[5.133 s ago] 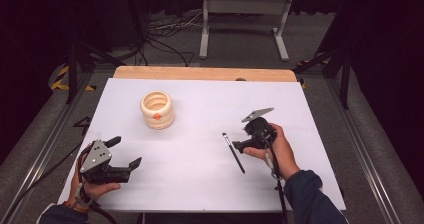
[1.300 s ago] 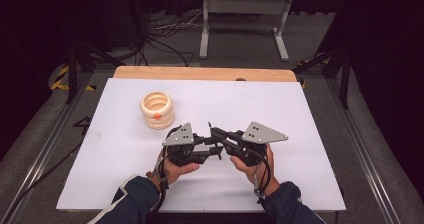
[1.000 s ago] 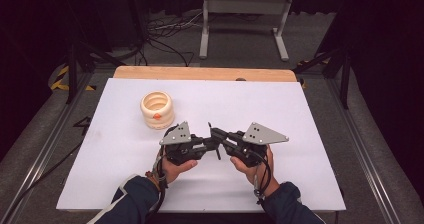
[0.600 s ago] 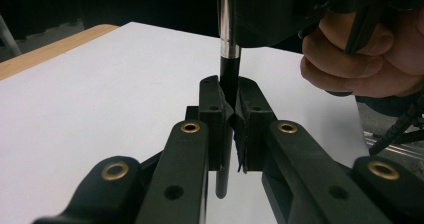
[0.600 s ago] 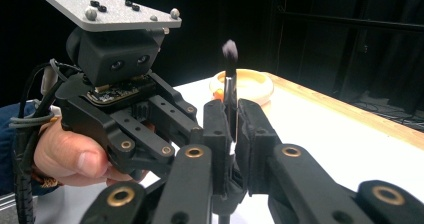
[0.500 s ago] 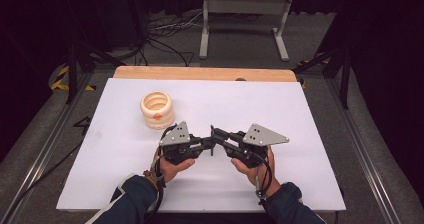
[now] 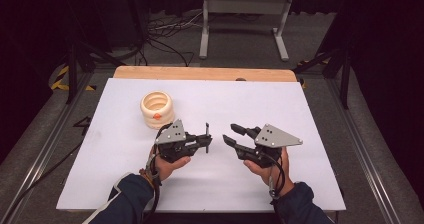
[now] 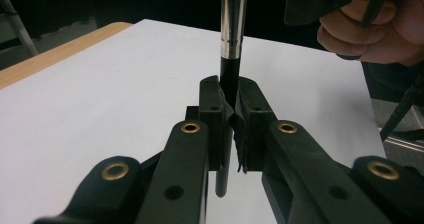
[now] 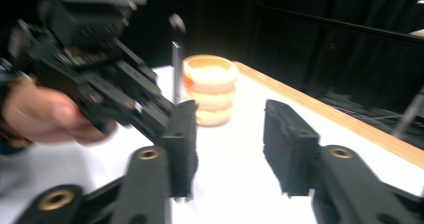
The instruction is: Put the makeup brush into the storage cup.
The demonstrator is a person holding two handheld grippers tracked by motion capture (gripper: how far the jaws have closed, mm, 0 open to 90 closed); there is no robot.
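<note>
White tabletop (image 7: pixel 320 119), two hand-held grippers facing each other at its near middle.

Nearest the person, the left gripper (image 7: pixel 204 144) has its jaws clamped tight on a thin black brush (image 7: pixel 206 134) with a silver ferrule, held upright just above the table; the right gripper (image 7: pixel 231 134), a little apart from it, has just been opening, its jaws parted with nothing between them. Farther back and to the left sits a cream ribbed cup (image 7: pixel 157 109) on the white sheet. Beyond it runs the wooden table edge (image 7: pixel 200 73), then a dark floor with cables (image 7: pixel 165 29).
</note>
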